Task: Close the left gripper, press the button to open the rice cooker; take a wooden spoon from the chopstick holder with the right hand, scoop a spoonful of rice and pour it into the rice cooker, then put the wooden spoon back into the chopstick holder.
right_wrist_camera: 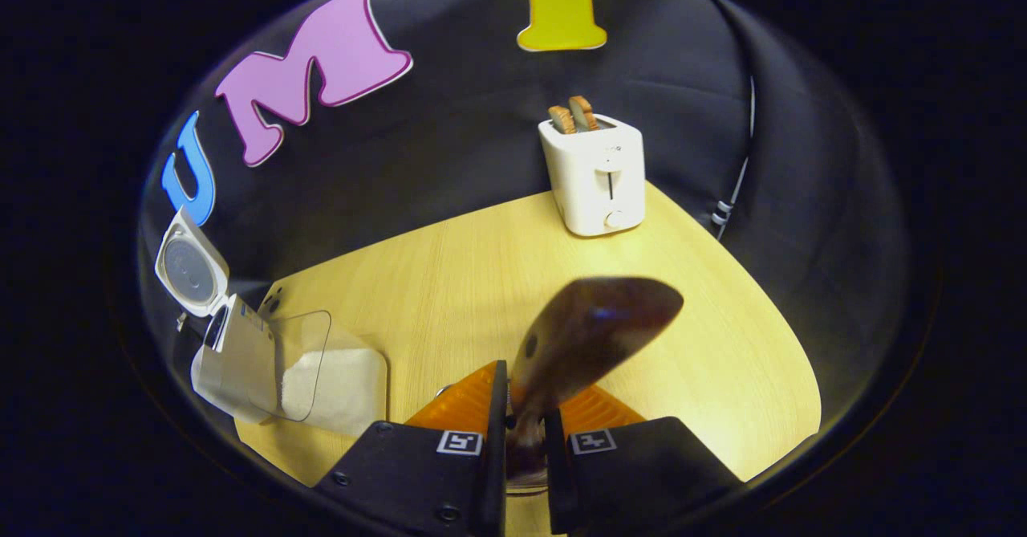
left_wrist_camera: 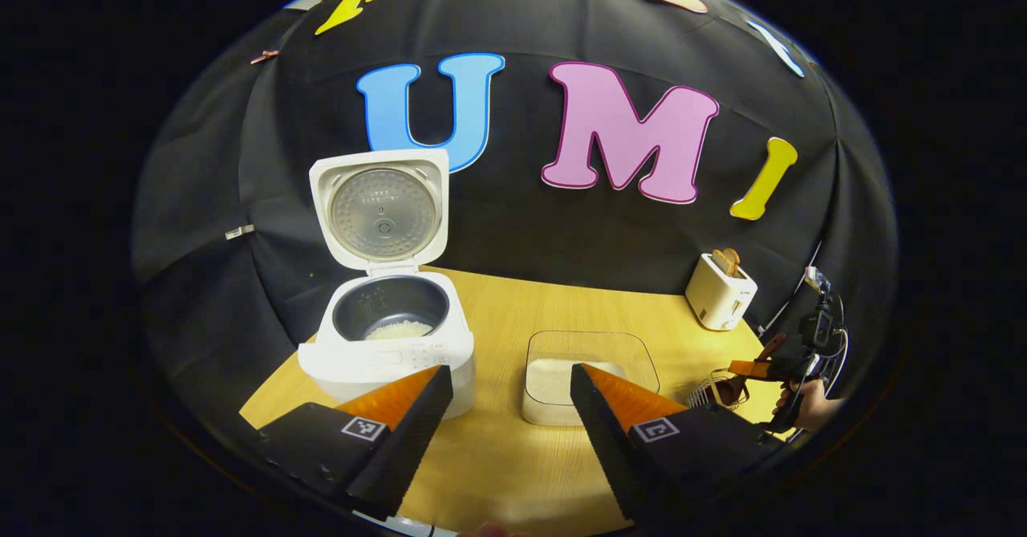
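Right gripper view shows the right claw [right_wrist_camera: 525,433] clamped on the wooden spoon [right_wrist_camera: 590,332], so lower it straight into the holder, left claw [left_wrist_camera: 511,408] idling open.

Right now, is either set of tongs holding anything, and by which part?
The right tongs grip the wooden spoon by its handle, just below the bowl, which points forward. The left tongs are open and hold nothing.

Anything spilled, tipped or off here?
Nothing stands out. Rice cooker sits upright, lid open, rice inside the pot. Rice container upright; no grains visible on the table. Right gripper holds the wooden spoon.
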`<state>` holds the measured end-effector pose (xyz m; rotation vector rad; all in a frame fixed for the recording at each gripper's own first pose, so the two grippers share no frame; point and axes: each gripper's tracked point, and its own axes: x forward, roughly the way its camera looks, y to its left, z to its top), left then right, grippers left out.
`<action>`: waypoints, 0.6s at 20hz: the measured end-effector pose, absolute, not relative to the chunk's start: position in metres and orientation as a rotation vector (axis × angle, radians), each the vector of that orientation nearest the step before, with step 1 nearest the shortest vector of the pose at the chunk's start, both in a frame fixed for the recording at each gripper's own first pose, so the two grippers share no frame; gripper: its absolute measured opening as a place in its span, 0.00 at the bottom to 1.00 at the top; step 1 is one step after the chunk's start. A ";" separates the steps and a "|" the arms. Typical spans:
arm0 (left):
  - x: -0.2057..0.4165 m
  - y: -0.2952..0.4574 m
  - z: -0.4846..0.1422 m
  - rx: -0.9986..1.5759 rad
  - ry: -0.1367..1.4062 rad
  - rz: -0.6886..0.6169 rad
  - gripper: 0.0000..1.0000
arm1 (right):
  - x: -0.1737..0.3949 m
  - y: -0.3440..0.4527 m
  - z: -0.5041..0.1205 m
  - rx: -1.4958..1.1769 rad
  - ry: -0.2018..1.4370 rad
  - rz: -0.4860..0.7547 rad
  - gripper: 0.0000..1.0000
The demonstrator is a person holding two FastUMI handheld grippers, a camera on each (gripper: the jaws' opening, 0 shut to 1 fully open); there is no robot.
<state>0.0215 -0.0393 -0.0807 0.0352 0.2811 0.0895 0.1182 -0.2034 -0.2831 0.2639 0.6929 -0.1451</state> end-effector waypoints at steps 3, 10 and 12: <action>0.017 -0.027 -0.079 0.037 0.279 0.069 0.95 | 0.113 -0.201 -0.277 0.273 0.681 -0.170 0.10; 0.011 0.010 -0.077 0.018 0.270 0.043 0.95 | 0.115 -0.195 -0.227 0.171 0.583 -0.225 0.20; 0.012 0.020 -0.076 0.008 0.265 0.038 0.95 | 0.114 -0.192 -0.205 0.163 0.548 -0.246 0.20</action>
